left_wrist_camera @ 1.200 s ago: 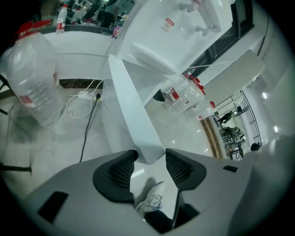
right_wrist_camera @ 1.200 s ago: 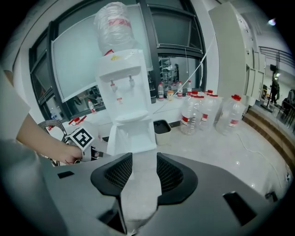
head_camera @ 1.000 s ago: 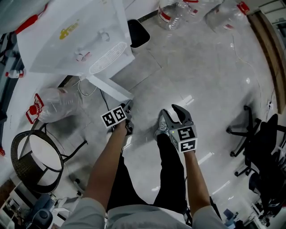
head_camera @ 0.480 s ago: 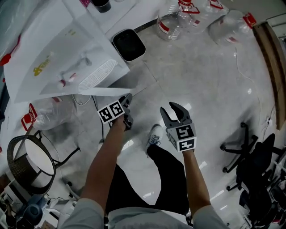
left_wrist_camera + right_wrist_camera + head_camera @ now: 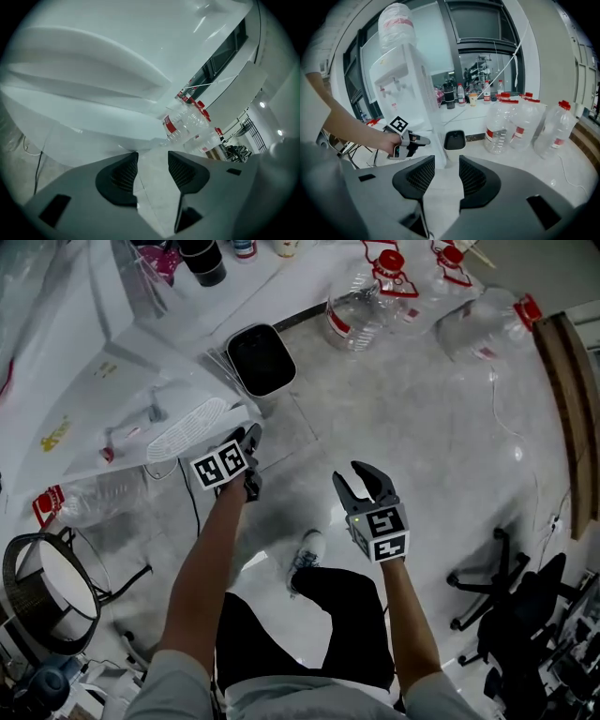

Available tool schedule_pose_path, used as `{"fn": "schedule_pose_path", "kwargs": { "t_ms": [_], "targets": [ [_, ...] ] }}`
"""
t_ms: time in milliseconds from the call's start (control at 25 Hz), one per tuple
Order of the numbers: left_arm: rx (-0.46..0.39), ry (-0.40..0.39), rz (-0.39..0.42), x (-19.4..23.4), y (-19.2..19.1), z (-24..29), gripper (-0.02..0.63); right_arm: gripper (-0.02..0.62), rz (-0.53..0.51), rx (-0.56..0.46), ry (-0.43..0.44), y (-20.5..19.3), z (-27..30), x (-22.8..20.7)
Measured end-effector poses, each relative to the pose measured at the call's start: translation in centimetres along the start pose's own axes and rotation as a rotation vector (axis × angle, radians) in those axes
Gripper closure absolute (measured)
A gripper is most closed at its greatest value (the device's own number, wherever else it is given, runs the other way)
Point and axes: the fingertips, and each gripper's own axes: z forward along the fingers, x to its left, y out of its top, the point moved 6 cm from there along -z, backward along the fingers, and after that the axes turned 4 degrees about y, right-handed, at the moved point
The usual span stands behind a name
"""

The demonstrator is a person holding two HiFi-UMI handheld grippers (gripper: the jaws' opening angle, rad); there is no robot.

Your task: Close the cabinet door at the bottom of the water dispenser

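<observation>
Right gripper (image 5: pixel 356 486), just right of centre, stood open and empty; left gripper (image 5: pixel 249 441), jaws apart on nothing, hung just beside the water dispenser (image 5: pixel 131 371) at upper left, its bottom door indistinct

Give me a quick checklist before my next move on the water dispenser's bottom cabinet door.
1. Left tongs open, nothing between them: ok.
2. Right tongs open and empty: ok.
3. Left tongs close beside the tall white water dispenser: ok.
4. White bottom cabinet door open or shut: cannot tell.
5. Dark rectangular bin and clear plastic water jugs apart from both tongs: ok.
</observation>
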Motion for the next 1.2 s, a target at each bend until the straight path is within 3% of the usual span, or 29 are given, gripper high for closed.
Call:
{"fn": "schedule_pose_path", "kwargs": {
  "t_ms": [320, 520, 640, 760, 920, 1040, 1200],
  "targets": [
    [-0.005, -0.010, 0.063, -1.2, 0.6, 0.1, 0.383, 0.407, -0.030, 0.021, 0.027, 0.4, -0.6, -0.6],
    [0.040, 0.014, 0.038, -2.0, -0.5, -4.3, 0.383, 0.407, -0.031, 0.029, 0.033, 2.3, -3.4, 0.9],
    [0.044, 0.025, 0.078, -3.2, 0.1, -8.9, 0.385, 0.411, -0.057, 0.053, 0.027, 4.8, -5.9, 2.2],
    [0.006, 0.033, 0.160, -4.8, 2.5, -14.5, 0.397, 0.426, -0.090, 0.004, 0.005, 9.4, -8.4, 4.1],
    [-0.092, 0.077, 0.268, -6.8, 7.1, -23.2, 0.489, 0.447, -0.125, -0.053, -0.011, 16.3, -11.8, 7.1],
    [-0.159, 0.075, 0.342, -8.2, 11.1, -30.2, 0.565, 0.524, -0.171, -0.098, -0.019, 21.8, -14.6, 10.5],
    [-0.276, 0.085, 0.553, -9.7, 17.5, -40.0, 0.584, 0.566, -0.239, -0.174, -0.004, 29.4, -18.4, 16.0]
  ]
}}
